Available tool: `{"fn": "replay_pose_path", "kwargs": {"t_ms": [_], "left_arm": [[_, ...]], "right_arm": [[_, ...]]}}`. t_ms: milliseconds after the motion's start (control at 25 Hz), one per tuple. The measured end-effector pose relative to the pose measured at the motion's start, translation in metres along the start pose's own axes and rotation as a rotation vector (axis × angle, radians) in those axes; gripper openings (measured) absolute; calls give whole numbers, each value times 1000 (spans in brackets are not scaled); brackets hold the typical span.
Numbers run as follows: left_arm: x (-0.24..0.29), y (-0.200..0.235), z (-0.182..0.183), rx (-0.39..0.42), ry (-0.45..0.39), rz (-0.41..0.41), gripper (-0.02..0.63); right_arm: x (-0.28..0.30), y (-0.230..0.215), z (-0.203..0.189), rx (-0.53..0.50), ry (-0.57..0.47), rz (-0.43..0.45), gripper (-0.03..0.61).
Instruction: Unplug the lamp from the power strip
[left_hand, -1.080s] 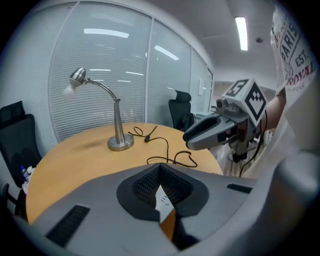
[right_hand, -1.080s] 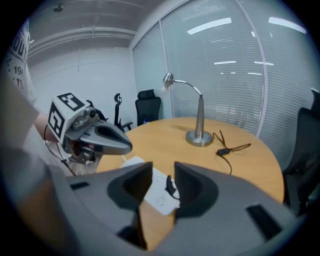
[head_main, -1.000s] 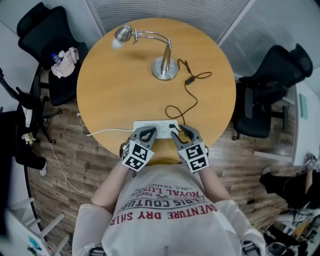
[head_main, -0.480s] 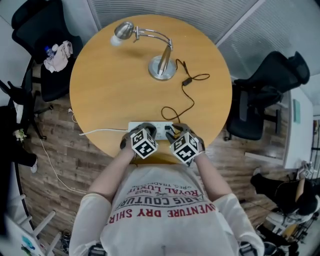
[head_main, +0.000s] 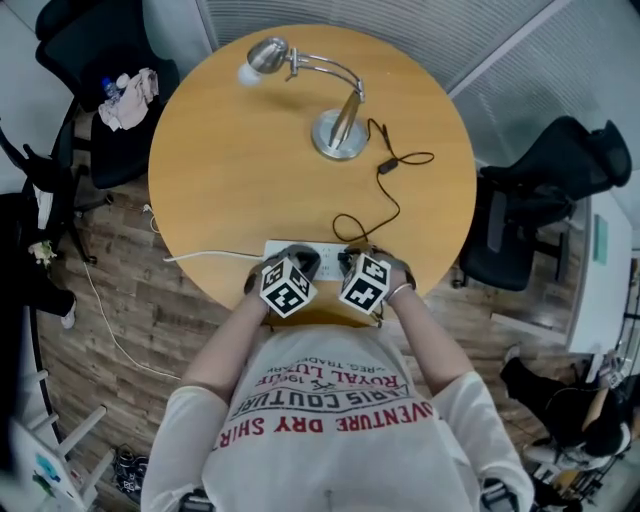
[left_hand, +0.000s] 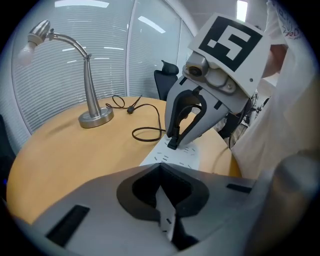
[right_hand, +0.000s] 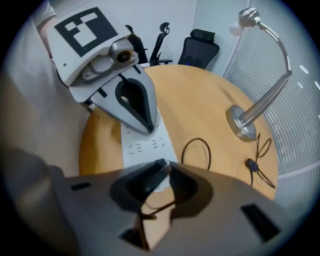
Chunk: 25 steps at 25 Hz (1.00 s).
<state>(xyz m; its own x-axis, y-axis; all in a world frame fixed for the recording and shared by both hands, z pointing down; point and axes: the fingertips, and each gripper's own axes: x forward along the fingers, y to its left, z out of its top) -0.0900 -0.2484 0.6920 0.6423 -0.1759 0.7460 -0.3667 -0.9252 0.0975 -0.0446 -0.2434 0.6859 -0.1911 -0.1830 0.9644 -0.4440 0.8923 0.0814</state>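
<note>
Contact is new: left gripper (head_main: 300, 257), jaws together, pins the white plastic power strip (left_hand: 176, 156) on the round wooden worktop (head_main: 230, 180) while right gripper's (head_main: 351, 259) jaws are closing on the black lamp plug (left_hand: 172, 144), readying the pull.

Lamp (head_main: 337, 138) brushed metal; power strip (left_hand: 182, 155), plug (left_hand: 172, 144) plastic; table (head_main: 240, 180) smooth wood.

Table (head_main: 230, 190): round, wooden, fills the upper middle.
Lamp (head_main: 338, 140): upper middle, head pointing left.
Cord (head_main: 383, 166): loops down to the power strip (head_main: 280, 248) at the table's lower edge.
Left gripper (head_main: 299, 262): tips over the strip.
Right gripper (head_main: 352, 264): jaws closing round the plug (head_main: 344, 256) at the strip's right end.
</note>
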Motion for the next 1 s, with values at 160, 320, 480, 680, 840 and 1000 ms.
{"fn": "replay_pose_path", "kwargs": {"t_ms": [160,320,480,680,840,1000], "left_arm": [[0,0,0,0,-2,-4,31],[-1,0,-1,-5,2,-12,29],[0,2,1,-5,0,-7,30],[0,0,1,-16,16,-41,29],[0,1,1,-9,12,-31,29],[0,0,3,-6,5,-36,29]], "right_arm": [[5,3,0,-59,38,33,97],[5,4,1,-64,86,90,89],[3,4,2,-125,85,100,84],[-1,6,2,-142,48,85,75],[-5,5,1,-139,63,94,72],[-12,5,2,-147,88,130,71]]}}
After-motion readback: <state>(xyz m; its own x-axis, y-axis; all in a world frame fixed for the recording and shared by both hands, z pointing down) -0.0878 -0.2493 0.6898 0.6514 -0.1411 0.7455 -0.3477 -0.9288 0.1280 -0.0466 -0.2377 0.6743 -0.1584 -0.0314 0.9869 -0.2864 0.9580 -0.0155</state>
